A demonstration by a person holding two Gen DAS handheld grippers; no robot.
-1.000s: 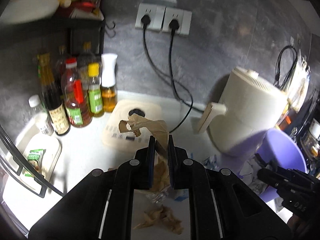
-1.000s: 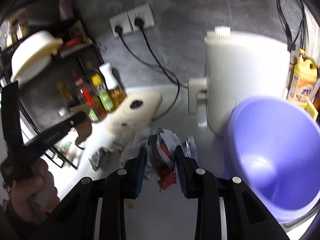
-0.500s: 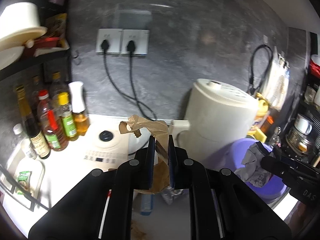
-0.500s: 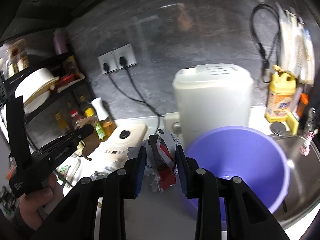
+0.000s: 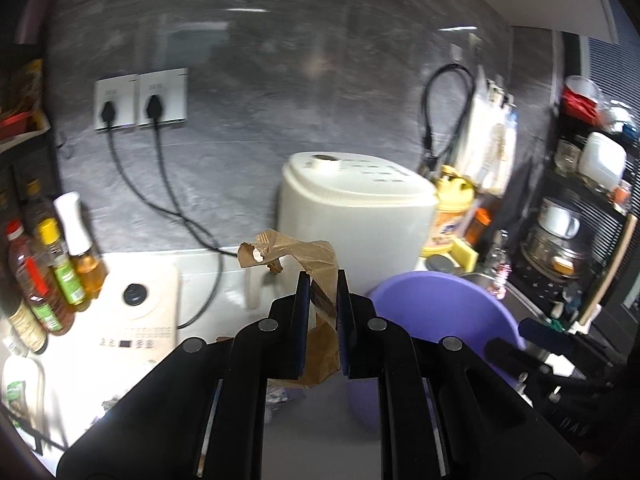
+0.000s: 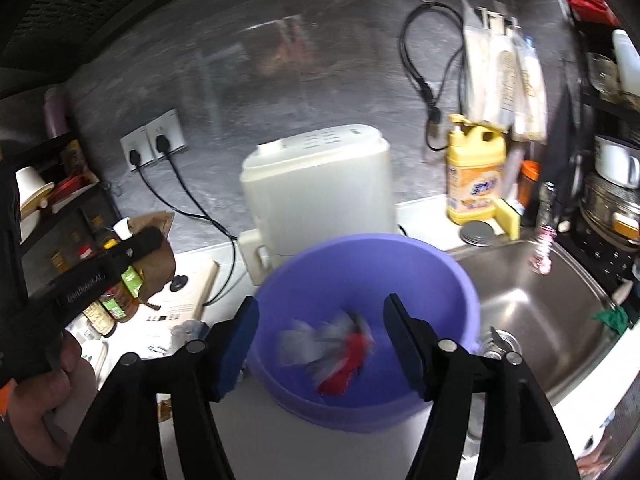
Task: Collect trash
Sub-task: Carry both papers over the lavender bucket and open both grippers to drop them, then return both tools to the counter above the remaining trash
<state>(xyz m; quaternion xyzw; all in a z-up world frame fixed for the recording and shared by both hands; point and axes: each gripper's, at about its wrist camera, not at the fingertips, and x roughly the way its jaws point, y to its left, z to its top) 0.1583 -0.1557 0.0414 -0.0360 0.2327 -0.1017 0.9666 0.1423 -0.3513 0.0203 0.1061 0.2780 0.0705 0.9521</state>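
My left gripper (image 5: 323, 284) is shut on a crumpled brown paper bag (image 5: 304, 256) and holds it above the counter, left of the purple basin (image 5: 436, 312). In the right wrist view the same bag (image 6: 158, 256) hangs from the left gripper at the left. My right gripper (image 6: 320, 320) is open above the purple basin (image 6: 460, 280). A red and white crumpled wrapper (image 6: 340, 348), blurred, is inside the basin below the open fingers.
A white appliance (image 6: 316, 184) stands behind the basin. A steel sink (image 6: 552, 304) lies to the right, with a yellow detergent bottle (image 6: 476, 172) behind it. Sauce bottles (image 5: 52, 264) and a white scale (image 5: 136, 320) are at the left. Small trash bits (image 5: 276, 394) lie on the counter.
My right gripper moved over the basin, opened and let go of the red and white wrapper, which dropped into it. My left gripper carried the brown bag rightward toward the basin.
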